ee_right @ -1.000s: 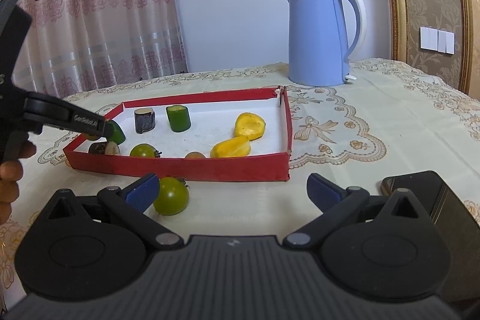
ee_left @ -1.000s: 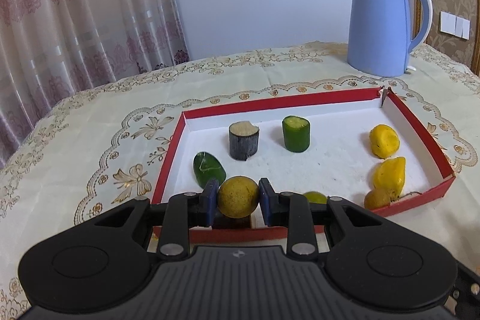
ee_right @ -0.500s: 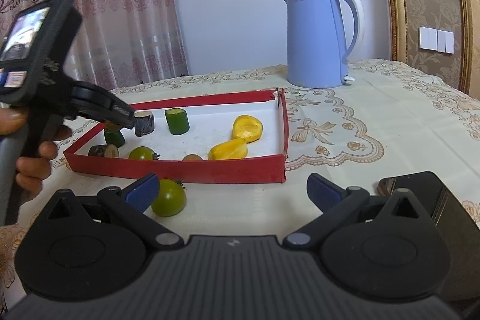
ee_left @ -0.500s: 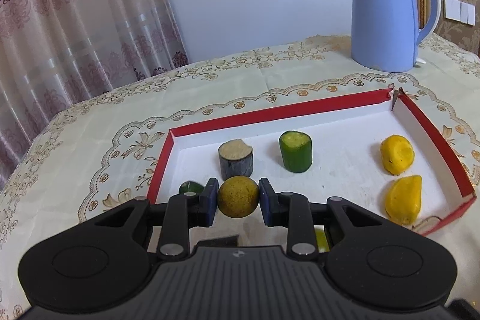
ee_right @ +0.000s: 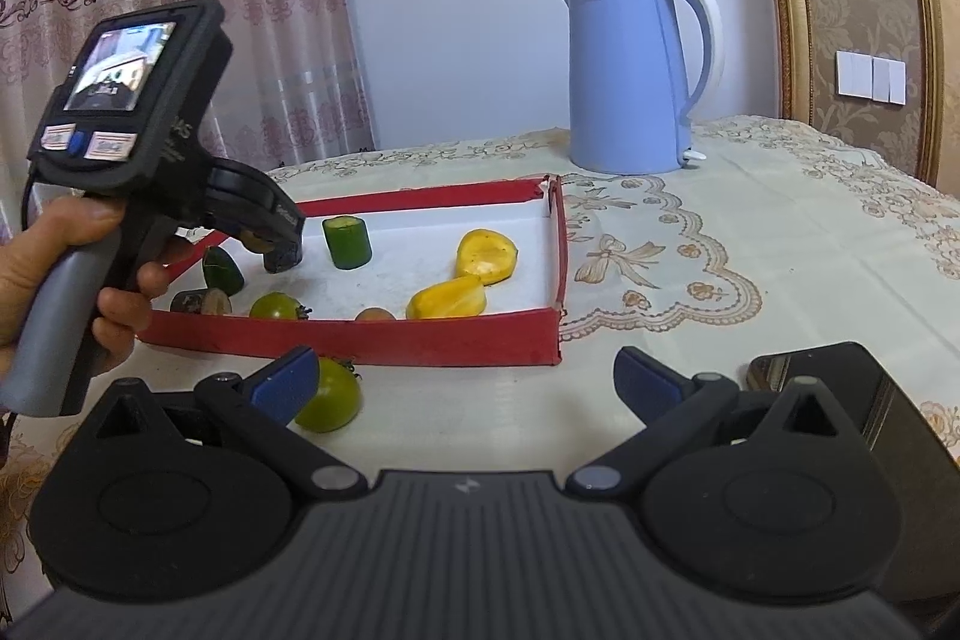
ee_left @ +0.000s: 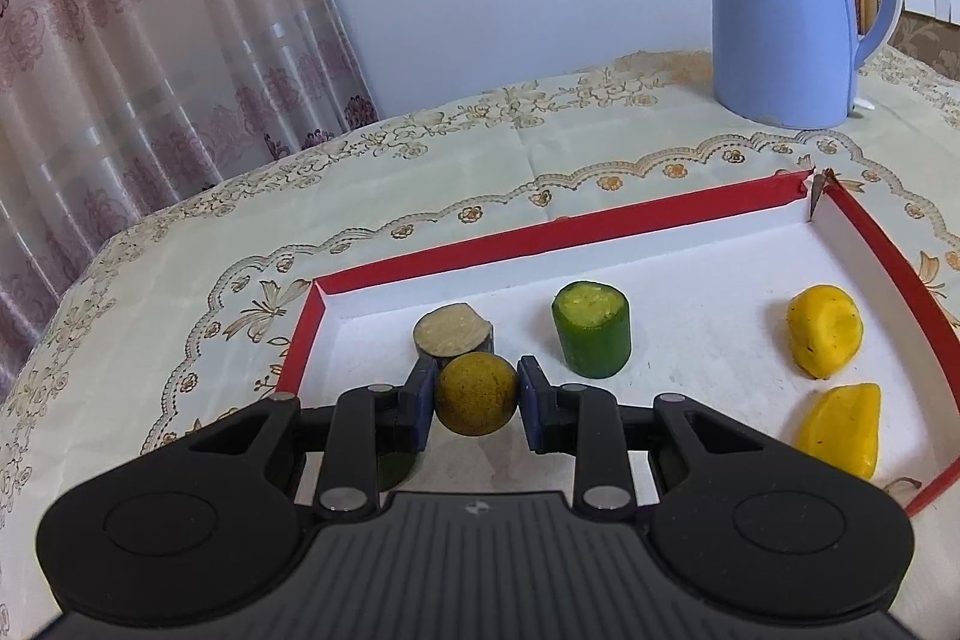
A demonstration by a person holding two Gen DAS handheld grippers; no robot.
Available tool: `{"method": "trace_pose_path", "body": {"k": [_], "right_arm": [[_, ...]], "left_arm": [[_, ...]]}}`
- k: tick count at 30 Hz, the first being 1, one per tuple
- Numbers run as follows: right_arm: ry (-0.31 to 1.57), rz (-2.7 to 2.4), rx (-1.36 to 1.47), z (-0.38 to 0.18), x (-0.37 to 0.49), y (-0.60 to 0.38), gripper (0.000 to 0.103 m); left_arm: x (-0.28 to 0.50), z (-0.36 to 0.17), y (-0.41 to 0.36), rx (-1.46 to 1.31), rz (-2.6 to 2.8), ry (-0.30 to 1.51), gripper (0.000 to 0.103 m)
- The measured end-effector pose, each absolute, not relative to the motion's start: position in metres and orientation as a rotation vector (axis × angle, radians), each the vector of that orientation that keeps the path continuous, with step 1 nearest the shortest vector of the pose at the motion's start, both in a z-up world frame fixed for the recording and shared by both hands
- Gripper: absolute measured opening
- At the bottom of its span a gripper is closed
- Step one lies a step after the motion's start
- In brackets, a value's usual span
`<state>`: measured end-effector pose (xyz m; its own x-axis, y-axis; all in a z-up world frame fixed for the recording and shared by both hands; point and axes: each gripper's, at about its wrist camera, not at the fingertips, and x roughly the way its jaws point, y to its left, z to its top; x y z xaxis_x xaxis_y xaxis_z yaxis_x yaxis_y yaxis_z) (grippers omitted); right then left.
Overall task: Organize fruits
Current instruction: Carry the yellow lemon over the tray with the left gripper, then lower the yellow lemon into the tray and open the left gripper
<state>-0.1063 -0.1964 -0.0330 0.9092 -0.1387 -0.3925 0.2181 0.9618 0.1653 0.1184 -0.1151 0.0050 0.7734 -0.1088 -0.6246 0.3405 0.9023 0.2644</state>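
My left gripper (ee_left: 476,396) is shut on a round yellow-brown fruit (ee_left: 476,393) and holds it over the left part of the red tray (ee_left: 540,226), just in front of a dark eggplant stub (ee_left: 451,334). A green cucumber piece (ee_left: 591,337) and two yellow fruit pieces (ee_left: 825,340) sit in the tray. In the right wrist view a hand (ee_right: 72,244) holds the left gripper (ee_right: 264,238) above the tray (ee_right: 360,340). My right gripper (ee_right: 465,382) stands open and holds nothing; a green tomato (ee_right: 330,403) lies on the cloth by its left finger.
A blue kettle (ee_right: 636,70) stands behind the tray's far right corner. A dark phone (ee_right: 840,382) lies on the cloth at the right gripper's right side. Another green tomato (ee_right: 276,307) and small pieces lie along the tray's near wall. A curtain (ee_left: 150,40) hangs at the left.
The left gripper has carried the yellow-brown fruit forward over the tray's near wall, close to the eggplant stub. The right gripper and the green tomato have stayed put.
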Motion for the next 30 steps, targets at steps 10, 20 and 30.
{"method": "trace_pose_path", "body": {"k": [10, 20, 30], "right_arm": [[0.392, -0.182, 0.213, -0.034, -0.107, -0.199, 0.103], [0.39, -0.184, 0.217, -0.033, -0.108, -0.203, 0.103], [0.421, -0.112, 0.196, -0.032, -0.105, -0.192, 0.103]], "left_arm": [[0.126, 0.001, -0.123, 0.388, -0.257, 0.658, 0.028], [0.132, 0.001, -0.134, 0.41, -0.248, 0.646, 0.028], [0.125, 0.014, -0.129, 0.404, -0.235, 0.601, 0.076]]}}
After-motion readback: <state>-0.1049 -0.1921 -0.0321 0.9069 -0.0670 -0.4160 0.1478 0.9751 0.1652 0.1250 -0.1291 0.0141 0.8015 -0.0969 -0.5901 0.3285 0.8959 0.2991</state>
